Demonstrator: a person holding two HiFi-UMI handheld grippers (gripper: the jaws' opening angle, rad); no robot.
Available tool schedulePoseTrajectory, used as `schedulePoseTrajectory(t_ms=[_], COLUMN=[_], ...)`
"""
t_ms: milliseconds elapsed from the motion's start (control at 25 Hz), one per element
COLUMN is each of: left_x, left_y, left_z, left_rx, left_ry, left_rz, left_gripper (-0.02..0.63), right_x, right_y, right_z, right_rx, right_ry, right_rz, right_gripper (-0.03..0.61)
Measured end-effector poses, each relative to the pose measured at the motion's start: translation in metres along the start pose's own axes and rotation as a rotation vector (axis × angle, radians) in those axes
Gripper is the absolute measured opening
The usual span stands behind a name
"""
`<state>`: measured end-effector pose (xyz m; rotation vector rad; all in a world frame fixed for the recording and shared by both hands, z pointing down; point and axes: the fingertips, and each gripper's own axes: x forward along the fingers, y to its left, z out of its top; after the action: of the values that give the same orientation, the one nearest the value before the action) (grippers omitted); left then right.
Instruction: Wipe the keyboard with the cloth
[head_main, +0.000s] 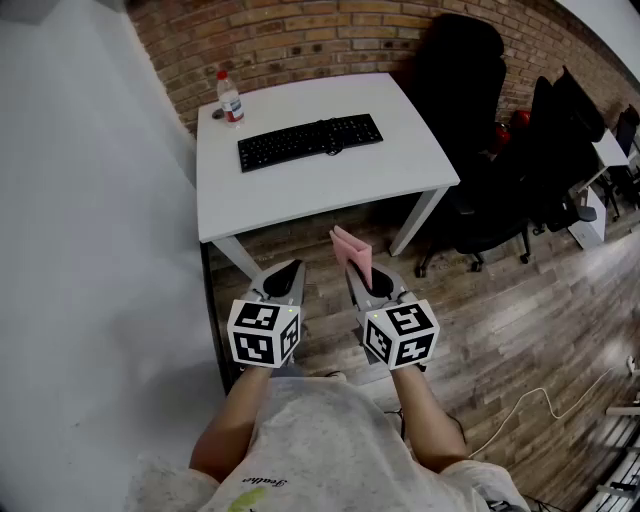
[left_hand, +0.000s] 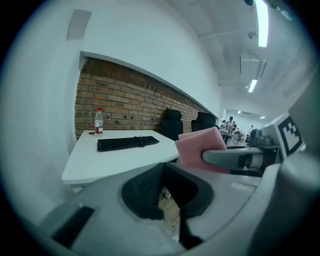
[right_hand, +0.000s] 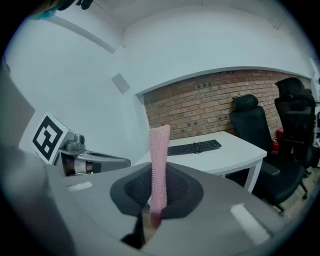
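Well short of the worktop (head_main: 330, 190), the right hand-held gripper (head_main: 366, 278) is clamped on a pink cloth (head_main: 351, 251) that stands upright between its jaws. The left hand-held gripper (head_main: 291, 270) is closed and empty. The black keyboard (head_main: 310, 142) lies on the worktop near a bottle (head_main: 230, 98).

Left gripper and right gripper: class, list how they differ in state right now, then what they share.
The right gripper clamps an upright pink cloth; the left gripper holds nothing. The left gripper's fingers meet; the right gripper's fingers are parted by the cloth. Both sit short of the table, clear of the keyboard.
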<state>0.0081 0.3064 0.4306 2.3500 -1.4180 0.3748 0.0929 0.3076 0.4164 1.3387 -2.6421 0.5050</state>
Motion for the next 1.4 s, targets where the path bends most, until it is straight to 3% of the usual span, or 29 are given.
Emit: schedulePoseTrajectory(t_ms=[640,1400], left_x=[0.051,0.165], left_y=[0.031,0.159], left_z=[0.012,0.074], left_rx=[-0.021,-0.078], left_ry=[0.013,0.041], left_rz=[-0.003,-0.009], left_gripper=[-0.006,-0.006], right_x=[0.05,0.213], right_y=[-0.022,-0.073], right_z=[0.0,0.046], right_rx=[-0.003,-0.014], right_ry=[0.049,0.145], right_rz=[0.038,0.035], right_gripper=[0.021,0.021])
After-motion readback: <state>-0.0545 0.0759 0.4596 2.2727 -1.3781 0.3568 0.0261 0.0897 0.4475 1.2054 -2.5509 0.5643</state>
